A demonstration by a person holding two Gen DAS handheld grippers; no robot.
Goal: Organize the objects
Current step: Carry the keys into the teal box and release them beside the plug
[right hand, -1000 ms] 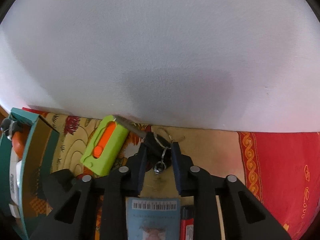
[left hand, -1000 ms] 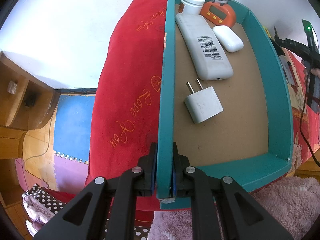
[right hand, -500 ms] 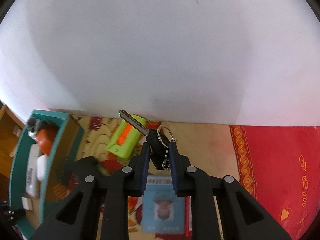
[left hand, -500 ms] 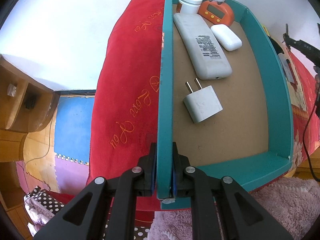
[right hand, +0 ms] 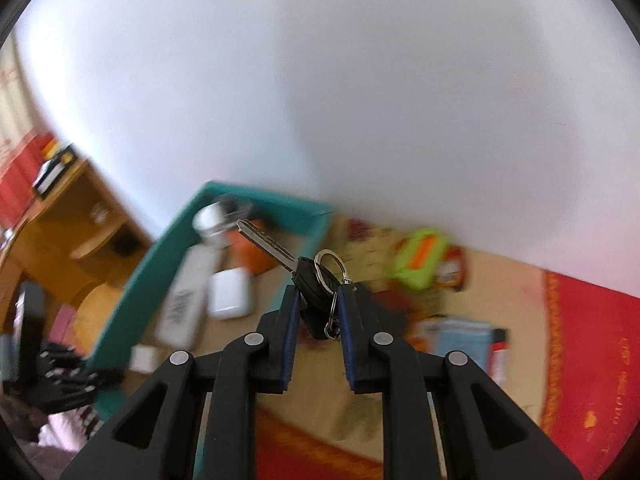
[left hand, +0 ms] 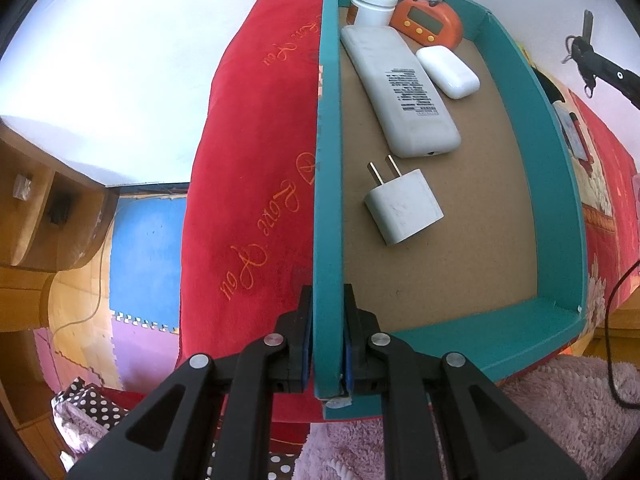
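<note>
While the left tool (left hand: 327,344) pinches the near left wall of the teal tray (left hand: 560,184), its two pads pressed on either side of the wall, the tray sits on a red blanket (left hand: 248,184). Inside lie a white charger plug (left hand: 404,210) near the centre, a white remote (left hand: 400,92) toward 12 o'clock, a small white case (left hand: 448,72) just beside it at 1 o'clock, and a white jar (left hand: 374,4) and orange monkey clock (left hand: 426,20) against the far wall. The right tool (right hand: 318,300) is clamped on a black-headed key (right hand: 308,276) with its ring, the blade pointing to 10 o'clock over the blurred tray. A lime-green box cutter (right hand: 420,258) lies at 2 o'clock on the bedding.
</note>
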